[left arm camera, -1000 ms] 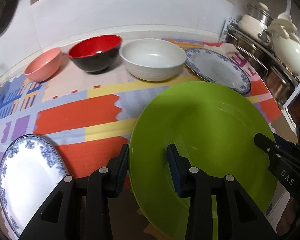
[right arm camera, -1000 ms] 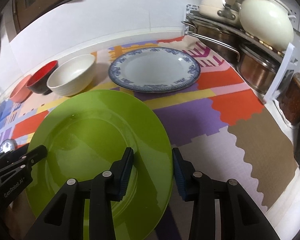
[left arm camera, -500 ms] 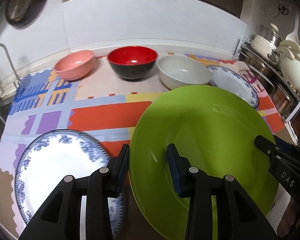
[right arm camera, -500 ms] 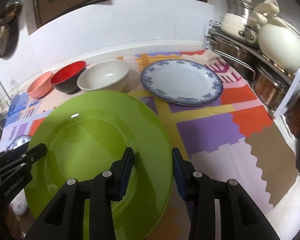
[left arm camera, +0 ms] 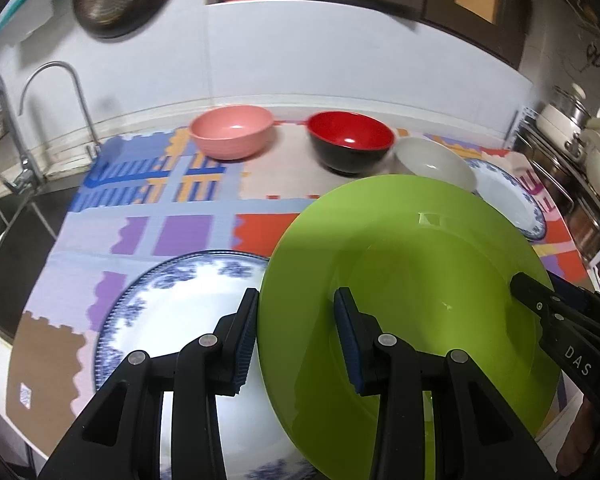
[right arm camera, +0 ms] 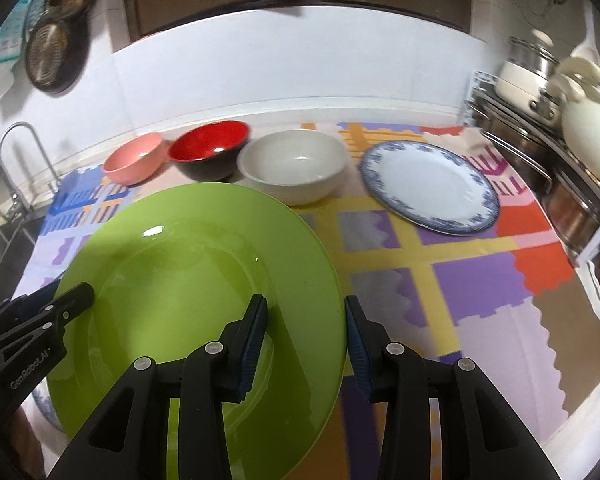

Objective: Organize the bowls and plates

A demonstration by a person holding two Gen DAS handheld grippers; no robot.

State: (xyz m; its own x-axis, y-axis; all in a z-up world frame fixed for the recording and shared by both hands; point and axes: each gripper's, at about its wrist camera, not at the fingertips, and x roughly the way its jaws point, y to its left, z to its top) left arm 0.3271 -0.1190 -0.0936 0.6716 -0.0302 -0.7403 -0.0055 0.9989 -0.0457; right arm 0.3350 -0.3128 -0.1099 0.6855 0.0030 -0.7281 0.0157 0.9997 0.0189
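Green plate [left arm camera: 412, 264]; pink bowl [left arm camera: 231, 131]; red-black bowl [left arm camera: 350, 146].

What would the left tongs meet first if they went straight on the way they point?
Probably nothing new: the left tongs already straddle the green plate's rim. Beyond it lies the patterned mat; depth is unclear.

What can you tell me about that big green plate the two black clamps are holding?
The green plate is round, wide-rimmed and glossy lime green with a shallow well, looking like glazed ceramic or plastic, and it is empty. It hangs tilted above the patterned mat, clear of the counter. The left gripper clamps one edge and the right gripper the opposite edge, each with one finger above the rim and one below. Part of it overlaps a blue-patterned plate lying underneath.
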